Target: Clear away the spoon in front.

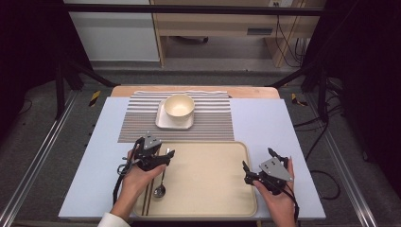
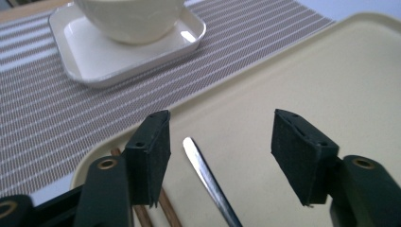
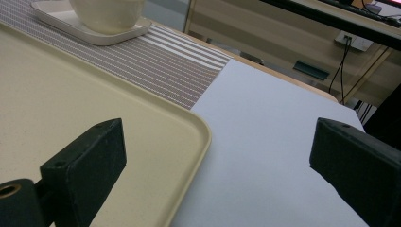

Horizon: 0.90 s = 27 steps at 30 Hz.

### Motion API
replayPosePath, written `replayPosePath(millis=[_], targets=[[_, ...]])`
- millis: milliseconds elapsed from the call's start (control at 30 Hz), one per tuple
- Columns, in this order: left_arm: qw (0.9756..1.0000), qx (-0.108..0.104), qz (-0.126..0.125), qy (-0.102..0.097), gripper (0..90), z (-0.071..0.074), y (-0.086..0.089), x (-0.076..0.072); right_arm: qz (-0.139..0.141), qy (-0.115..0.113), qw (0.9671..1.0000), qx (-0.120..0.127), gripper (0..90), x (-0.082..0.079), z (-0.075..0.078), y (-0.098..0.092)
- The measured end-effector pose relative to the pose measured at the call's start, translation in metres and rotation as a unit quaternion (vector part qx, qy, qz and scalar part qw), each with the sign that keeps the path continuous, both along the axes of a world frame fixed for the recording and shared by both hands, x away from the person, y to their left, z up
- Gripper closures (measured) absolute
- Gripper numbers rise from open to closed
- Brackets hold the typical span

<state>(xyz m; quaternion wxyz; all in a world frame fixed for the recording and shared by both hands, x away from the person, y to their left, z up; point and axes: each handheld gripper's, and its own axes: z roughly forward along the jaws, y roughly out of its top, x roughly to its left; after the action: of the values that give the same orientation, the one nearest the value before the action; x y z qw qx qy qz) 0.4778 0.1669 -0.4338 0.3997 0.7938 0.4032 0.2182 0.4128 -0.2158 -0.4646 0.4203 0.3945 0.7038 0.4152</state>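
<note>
Hovering low over the near-left corner of the beige tray (image 1: 213,189), the left gripper (image 1: 165,155) has its jaws parted, and the left gripper view shows the metal spoon (image 2: 208,177) lying on the tray between them, its handle running up the gap without either pad touching it. Nothing is held. From the high view the spoon's bowl (image 1: 159,191) rests close to the tray's near edge, just beside the person's left hand (image 1: 137,182), and a pair of dark wooden chopsticks (image 1: 147,201) lies alongside it to the left, also on the tray; their ends show under the left jaw in the left gripper view. The right gripper (image 1: 257,163) sits at the tray's right edge, its jaws spread wide and empty; in the right gripper view one jaw hangs over the tray's rim and the other over the pale blue table (image 3: 265,142). Beyond the tray a striped placemat (image 1: 137,123) is spread on the table, and on it stands a square cream plate (image 1: 163,124) with a cream bowl (image 1: 178,106) sitting in it. Plate and bowl are well apart from both grippers.
</note>
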Motion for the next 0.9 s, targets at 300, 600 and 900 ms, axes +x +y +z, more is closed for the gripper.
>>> replayPosePath(millis=[300,600,900], targets=[[0.999,-0.025,-0.006,-0.037,25.2,0.012,-0.001,0.006,-0.001,-0.011,0.9995,0.03,4.7,0.0,0.002,-0.005],[0.9978,-0.036,-0.02,-0.051,17.0,0.024,-0.007,0.015,-0.008,-0.022,0.9988,0.042,5.0,0.0,0.004,-0.01],[0.9972,-0.045,-0.029,-0.053,14.0,0.039,-0.012,0.021,-0.013,-0.024,0.9987,0.044,5.0,0.0,0.004,-0.01]])
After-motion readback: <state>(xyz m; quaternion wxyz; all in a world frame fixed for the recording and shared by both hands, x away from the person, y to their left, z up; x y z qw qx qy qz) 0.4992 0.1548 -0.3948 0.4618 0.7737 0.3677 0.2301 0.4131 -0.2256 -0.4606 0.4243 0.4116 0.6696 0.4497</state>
